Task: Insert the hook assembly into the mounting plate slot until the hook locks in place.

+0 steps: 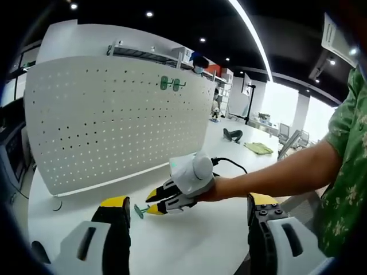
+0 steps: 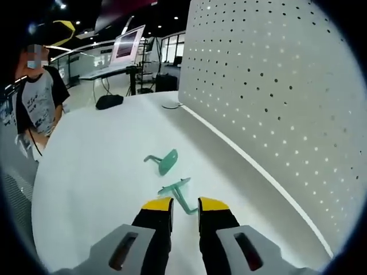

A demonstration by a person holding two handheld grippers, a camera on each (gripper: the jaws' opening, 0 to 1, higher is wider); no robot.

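A white pegboard mounting plate [image 1: 114, 120] stands upright on the white table [image 1: 195, 240], with two green hooks [image 1: 170, 83] hung near its top. In the right gripper view the plate [image 2: 275, 91] fills the right side. Two loose green hooks lie on the table: one [image 2: 165, 162] farther off, one [image 2: 179, 193] with its stem end reaching between my right gripper's [image 2: 185, 205] yellow fingertips. These stand a narrow gap apart, not touching the stem. In the left gripper view my right gripper [image 1: 153, 203] sits low over a hook [image 1: 139, 211]. My left gripper [image 1: 189, 200] is open wide and holds nothing.
A person's arm [image 1: 275, 172] in a green patterned sleeve holds the right gripper. Another person [image 2: 37, 103] stands beyond the table's far left edge. A monitor [image 2: 126, 46] and a black object [image 2: 109, 101] sit at the far end. More items [image 1: 258, 148] lie on distant tables.
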